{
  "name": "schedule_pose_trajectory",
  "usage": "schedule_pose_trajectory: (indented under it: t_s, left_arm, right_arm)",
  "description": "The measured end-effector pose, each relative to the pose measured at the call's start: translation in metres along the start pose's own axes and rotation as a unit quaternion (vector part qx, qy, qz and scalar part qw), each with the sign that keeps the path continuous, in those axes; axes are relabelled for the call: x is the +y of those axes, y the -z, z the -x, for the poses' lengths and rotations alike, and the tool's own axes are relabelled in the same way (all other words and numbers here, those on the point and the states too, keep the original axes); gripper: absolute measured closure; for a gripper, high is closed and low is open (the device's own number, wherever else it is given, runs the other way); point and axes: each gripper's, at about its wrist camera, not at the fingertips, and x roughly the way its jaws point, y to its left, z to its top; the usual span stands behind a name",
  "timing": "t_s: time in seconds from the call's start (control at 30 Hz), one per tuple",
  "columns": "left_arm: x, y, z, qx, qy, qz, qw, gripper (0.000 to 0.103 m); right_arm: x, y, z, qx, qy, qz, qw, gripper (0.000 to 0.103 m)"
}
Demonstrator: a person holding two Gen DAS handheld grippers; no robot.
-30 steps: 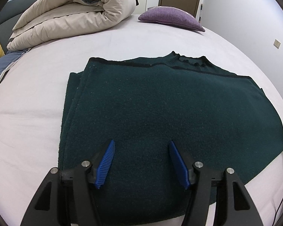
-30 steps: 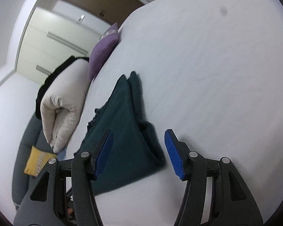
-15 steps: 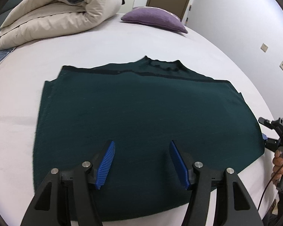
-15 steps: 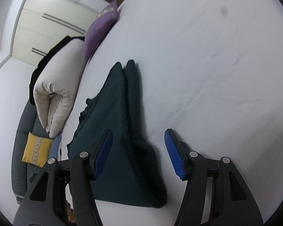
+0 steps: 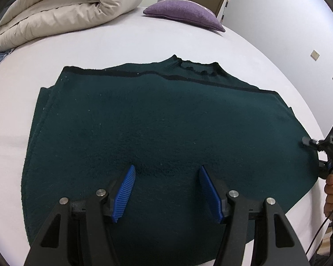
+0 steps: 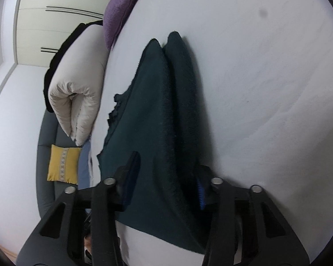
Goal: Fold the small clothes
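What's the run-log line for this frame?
task: fold sweater | sweater: flat on bed | left gripper: open, over hem | right gripper: jaws just closing on sweater's side edge

Dark green knit sweater (image 5: 166, 122) flat on white bed (sleeves folded in), neckline at far edge.

Rolled duvet (image 5: 66, 11), purple pillow (image 5: 184, 13), yellow cushion (image 6: 63, 166).

place: home bedroom | cues: white bed (image 5: 144, 42); rolled duvet (image 5: 66, 11); purple pillow (image 5: 184, 13); wardrobe doors (image 6: 55, 22)
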Motion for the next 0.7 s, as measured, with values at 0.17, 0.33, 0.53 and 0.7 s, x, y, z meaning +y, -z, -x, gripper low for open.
schedule_pose_trajectory:
  t_s: [0.17,0.33,0.53,0.7]
  left_arm:
    - [0.001,0.000,-0.002,0.001,-0.002,-0.006,1.0000,0.040]
    - [0.003,0.000,-0.002,0.000,0.008,0.002,1.0000,0.040]
    - [0.016,-0.002,0.006,-0.003,0.036,0.026,0.9990,0.049]
    - [0.058,-0.011,0.033,-0.028,0.075,0.099,0.9918,0.057]
  right_arm:
    - [0.009,0.003,-0.019,0.004,0.020,-0.006,1.000,0.085]
    - [0.023,0.007,-0.023,-0.011,0.053,0.013,0.998,0.087]
    - [0.080,0.018,-0.025,-0.035,0.136,0.087,0.986,0.088]
    - [0.198,0.059,-0.065,-0.033,0.197,0.246,0.949,0.088]
